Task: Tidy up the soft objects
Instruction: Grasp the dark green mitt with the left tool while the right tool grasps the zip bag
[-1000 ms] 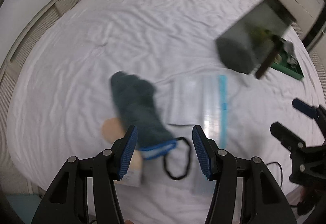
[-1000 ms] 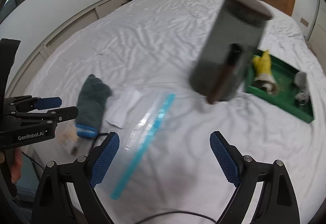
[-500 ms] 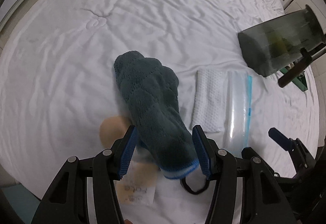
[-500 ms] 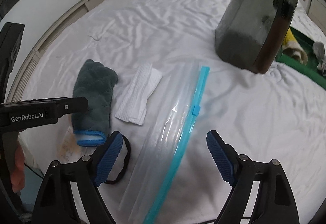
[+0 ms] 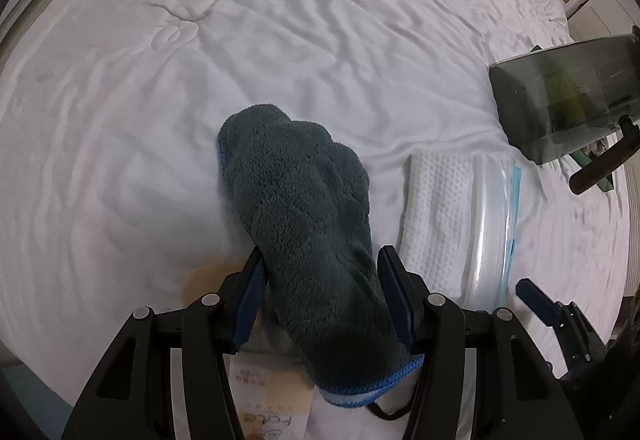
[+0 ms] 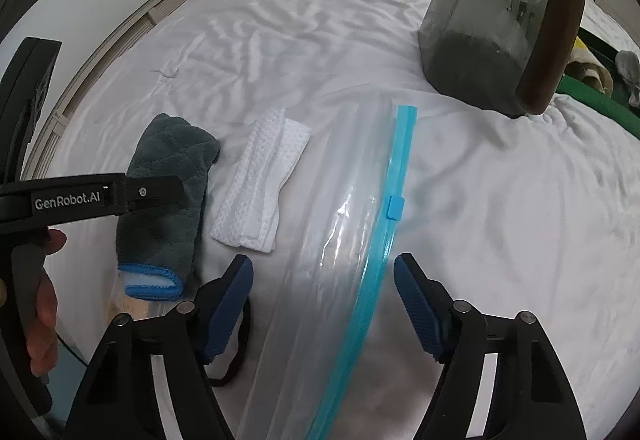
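Observation:
A dark grey fuzzy cloth with a blue hem (image 5: 312, 224) lies on the white bed. My left gripper (image 5: 320, 292) is open, its pads either side of the cloth's near end, low over it. The cloth also shows in the right wrist view (image 6: 168, 195). A folded white textured cloth (image 5: 436, 207) (image 6: 260, 187) lies beside it. A clear zip bag with a teal slider strip (image 6: 360, 260) (image 5: 496, 224) lies to the right. My right gripper (image 6: 324, 288) is open over the bag's near part.
A dark translucent bin with a brown handle (image 6: 500, 19) (image 5: 560, 95) stands on the bed (image 5: 280, 39) at the right. A green tray (image 6: 592, 95) with items sits behind it. A tan packet (image 5: 264, 412) and a black loop (image 6: 236, 352) lie near the bed's front edge.
Both grippers have moved forward and down. The left one now straddles the grey cloth's near end; the right one has closed in over the zip bag. Nothing on the bed has moved.

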A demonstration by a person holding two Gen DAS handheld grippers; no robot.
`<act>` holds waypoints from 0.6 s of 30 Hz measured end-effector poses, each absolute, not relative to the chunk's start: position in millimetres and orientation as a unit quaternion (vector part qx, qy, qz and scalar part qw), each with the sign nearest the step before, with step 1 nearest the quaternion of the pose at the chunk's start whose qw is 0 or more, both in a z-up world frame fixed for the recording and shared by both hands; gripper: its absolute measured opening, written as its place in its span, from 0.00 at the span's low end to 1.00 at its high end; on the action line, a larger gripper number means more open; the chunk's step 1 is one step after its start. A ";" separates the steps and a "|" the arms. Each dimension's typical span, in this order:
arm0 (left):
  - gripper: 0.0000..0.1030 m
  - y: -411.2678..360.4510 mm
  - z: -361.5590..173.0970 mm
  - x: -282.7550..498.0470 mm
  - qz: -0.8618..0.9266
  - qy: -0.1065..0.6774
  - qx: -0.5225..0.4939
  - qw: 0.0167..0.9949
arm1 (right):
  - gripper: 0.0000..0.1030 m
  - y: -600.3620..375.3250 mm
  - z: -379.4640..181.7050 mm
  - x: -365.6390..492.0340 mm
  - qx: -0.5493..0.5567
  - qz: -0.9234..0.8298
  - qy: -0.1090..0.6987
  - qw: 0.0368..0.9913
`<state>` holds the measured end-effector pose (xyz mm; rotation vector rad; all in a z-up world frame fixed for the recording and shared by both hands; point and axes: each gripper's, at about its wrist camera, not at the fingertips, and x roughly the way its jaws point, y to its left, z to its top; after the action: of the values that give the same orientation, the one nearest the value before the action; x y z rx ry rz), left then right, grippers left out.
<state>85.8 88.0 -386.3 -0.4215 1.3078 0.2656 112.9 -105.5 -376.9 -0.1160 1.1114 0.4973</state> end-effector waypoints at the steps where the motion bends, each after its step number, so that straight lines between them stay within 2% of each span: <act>1: 0.48 89.3 -386.7 87.2 0.121 0.601 -0.197 0.765 | 0.69 -105.8 -378.1 113.7 -0.054 0.232 0.524 0.818; 7: 0.48 94.5 -392.0 93.2 0.121 0.602 -0.193 0.766 | 0.62 -101.5 -393.1 117.4 -0.053 0.229 0.536 0.811; 10: 0.48 96.3 -396.9 96.9 0.122 0.605 -0.188 0.764 | 0.55 -99.3 -399.8 120.4 -0.053 0.227 0.541 0.808; 18: 0.48 96.8 -409.1 104.6 0.123 0.617 -0.189 0.754 | 0.49 -96.0 -406.9 127.0 -0.045 0.225 0.548 0.804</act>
<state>104.6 96.8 -409.1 -0.4120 1.3457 0.2682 127.0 -96.0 -406.9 -0.0964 1.1738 0.4829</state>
